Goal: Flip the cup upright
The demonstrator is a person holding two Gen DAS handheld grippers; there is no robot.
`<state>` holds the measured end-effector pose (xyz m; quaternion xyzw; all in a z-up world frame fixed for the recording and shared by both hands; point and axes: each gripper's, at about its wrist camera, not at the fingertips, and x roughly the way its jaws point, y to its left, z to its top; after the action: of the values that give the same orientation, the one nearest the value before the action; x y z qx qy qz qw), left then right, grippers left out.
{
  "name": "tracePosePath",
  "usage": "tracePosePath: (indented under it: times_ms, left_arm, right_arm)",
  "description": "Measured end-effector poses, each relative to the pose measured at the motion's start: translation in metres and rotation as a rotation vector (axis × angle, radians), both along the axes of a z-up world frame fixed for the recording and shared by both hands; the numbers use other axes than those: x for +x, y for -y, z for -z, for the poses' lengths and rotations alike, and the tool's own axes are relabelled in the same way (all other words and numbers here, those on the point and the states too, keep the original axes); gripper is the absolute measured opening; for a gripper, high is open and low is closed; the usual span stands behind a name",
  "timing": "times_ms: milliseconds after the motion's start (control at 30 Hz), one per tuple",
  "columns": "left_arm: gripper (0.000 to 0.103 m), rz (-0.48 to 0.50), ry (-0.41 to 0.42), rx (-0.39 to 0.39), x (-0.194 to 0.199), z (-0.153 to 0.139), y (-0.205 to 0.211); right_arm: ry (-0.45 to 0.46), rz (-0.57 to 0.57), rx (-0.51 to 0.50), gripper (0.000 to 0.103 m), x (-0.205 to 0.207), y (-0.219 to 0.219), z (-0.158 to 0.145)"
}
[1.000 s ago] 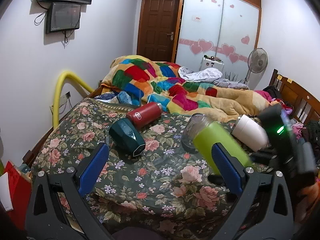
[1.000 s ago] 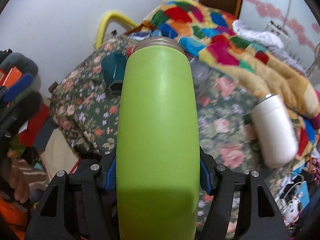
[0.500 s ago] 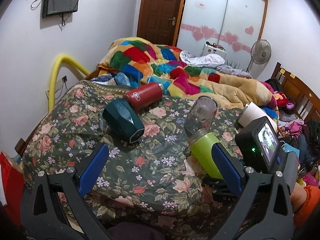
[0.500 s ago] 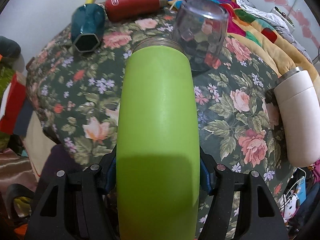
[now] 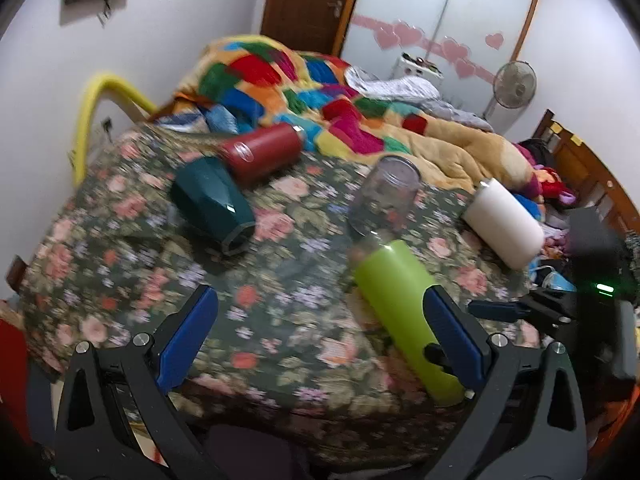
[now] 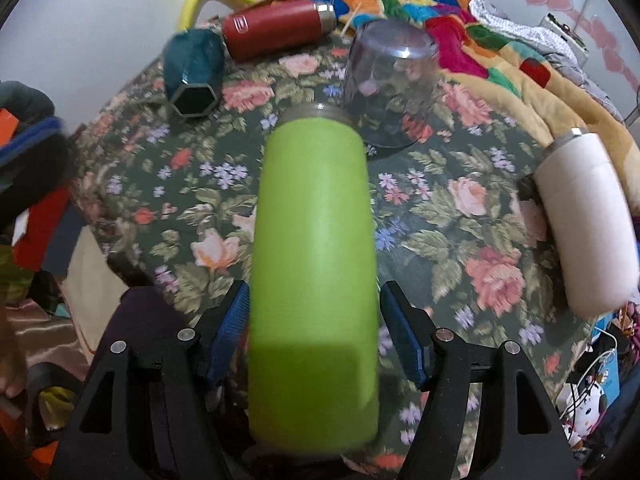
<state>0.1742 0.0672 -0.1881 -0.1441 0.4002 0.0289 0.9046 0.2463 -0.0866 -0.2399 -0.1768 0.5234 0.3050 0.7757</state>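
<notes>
A lime green cup [image 6: 314, 264] lies between the blue pads of my right gripper [image 6: 314, 332], its steel rim pointing away. The pads stand slightly apart from its sides, so the jaws look open. The green cup also shows in the left wrist view [image 5: 404, 312], lying tilted on the floral bedspread [image 5: 280, 320]. My left gripper [image 5: 320, 332] is open and empty above the bedspread's near edge.
A clear cup [image 6: 390, 84] stands upside down just beyond the green one. A teal cup [image 6: 194, 72], a red flask [image 6: 276, 28] and a white flask [image 6: 584, 220] lie on their sides. A colourful quilt [image 5: 288, 80] lies behind.
The right gripper's pads have come off the green cup's sides; the cup has gone down onto the bedspread. The left gripper has shifted a little.
</notes>
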Motion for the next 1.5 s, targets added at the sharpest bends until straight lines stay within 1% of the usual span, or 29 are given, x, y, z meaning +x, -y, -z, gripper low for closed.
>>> tracePosePath:
  times_ms: [167, 233, 333, 367, 467, 533, 633, 700, 733, 900, 1033, 1100, 1167, 1233, 1333, 1400, 1500]
  left_arm:
    - [0.103, 0.042, -0.103, -0.105, 0.022, 0.019, 0.015]
    - [0.103, 0.058, -0.152, -0.16, 0.031, 0.029, 0.023]
    - [0.097, 0.066, -0.209, -0.201, 0.042, 0.041, 0.035]
    - [0.095, 0.068, -0.226, -0.208, 0.045, 0.044, 0.039]
    - [0.093, 0.062, -0.264, -0.208, 0.056, 0.052, 0.047]
    - [0.09, 0.052, -0.29, -0.2, 0.062, 0.057, 0.052]
    - [0.084, 0.042, -0.33, -0.212, 0.071, 0.064, 0.056]
    - [0.078, 0.034, -0.346, -0.199, 0.077, 0.069, 0.06]
    - [0.077, 0.021, -0.349, -0.177, 0.08, 0.071, 0.063]
    - [0.076, -0.029, -0.328, -0.1, 0.085, 0.074, 0.073]
    - [0.071, -0.042, -0.314, -0.1, 0.087, 0.071, 0.073]
    - [0.066, -0.027, -0.298, -0.089, 0.086, 0.065, 0.075]
    - [0.063, -0.004, -0.269, -0.059, 0.082, 0.054, 0.08]
    - [0.063, 0.031, -0.222, -0.017, 0.077, 0.038, 0.088]
    - [0.062, 0.085, -0.141, 0.017, 0.062, 0.012, 0.098]
    - [0.062, 0.103, -0.092, 0.025, 0.051, -0.006, 0.099]
    - [0.062, 0.113, -0.045, 0.002, 0.042, -0.026, 0.098]
  right_arm:
    - [0.136, 0.065, 0.023, 0.066, -0.025, 0.038, -0.039]
    - [0.177, 0.095, 0.032, 0.067, -0.026, 0.053, -0.051]
    - [0.227, 0.148, 0.051, 0.07, -0.032, 0.073, -0.066]
    - [0.248, 0.173, 0.057, 0.07, -0.036, 0.081, -0.07]
    - [0.276, 0.214, 0.078, 0.07, -0.042, 0.095, -0.074]
    - [0.281, 0.238, 0.096, 0.07, -0.046, 0.104, -0.075]
    - [0.279, 0.26, 0.118, 0.07, -0.053, 0.113, -0.072]
    - [0.276, 0.27, 0.127, 0.07, -0.058, 0.119, -0.07]
    - [0.274, 0.273, 0.132, 0.07, -0.06, 0.121, -0.068]
    - [0.259, 0.286, 0.15, 0.07, -0.066, 0.129, -0.062]
    - [0.263, 0.296, 0.153, 0.07, -0.07, 0.135, -0.062]
    - [0.263, 0.302, 0.159, 0.07, -0.07, 0.137, -0.064]
    - [0.266, 0.305, 0.164, 0.07, -0.07, 0.139, -0.065]
    - [0.274, 0.308, 0.167, 0.07, -0.071, 0.14, -0.067]
    - [0.287, 0.314, 0.167, 0.07, -0.071, 0.142, -0.07]
    - [0.291, 0.318, 0.175, 0.07, -0.071, 0.141, -0.072]
    - [0.293, 0.317, 0.185, 0.07, -0.071, 0.141, -0.074]
